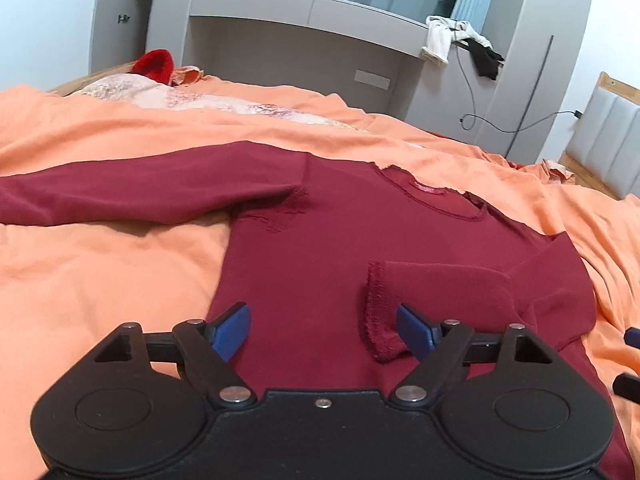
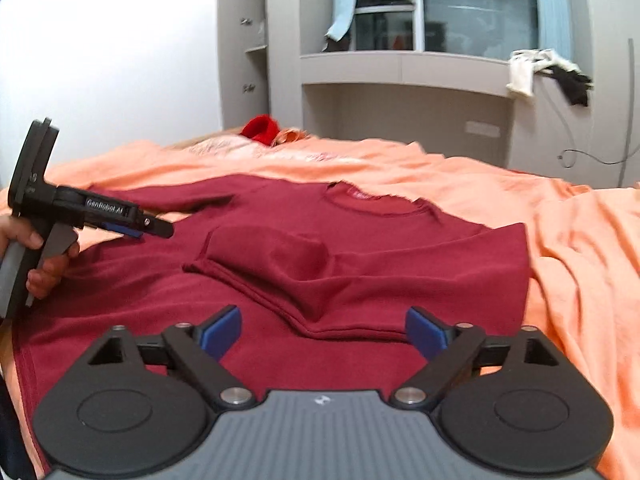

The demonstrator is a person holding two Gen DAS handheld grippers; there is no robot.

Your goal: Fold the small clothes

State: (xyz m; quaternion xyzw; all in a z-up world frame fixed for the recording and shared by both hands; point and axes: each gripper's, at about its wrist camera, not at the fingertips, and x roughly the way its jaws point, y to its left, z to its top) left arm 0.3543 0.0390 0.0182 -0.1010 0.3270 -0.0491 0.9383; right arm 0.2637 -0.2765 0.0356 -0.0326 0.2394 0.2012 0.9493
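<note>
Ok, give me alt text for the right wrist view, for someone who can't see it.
A dark red shirt lies on an orange bedsheet, one sleeve folded across its chest. The right gripper hovers open above it; the left gripper is at left.

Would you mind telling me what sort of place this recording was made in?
Most likely a bedroom at home. The maroon shirt lies on a bed with an orange sheet, a grey built-in cabinet stands behind it, and spare clothes hang over the cabinet's ledge.
</note>
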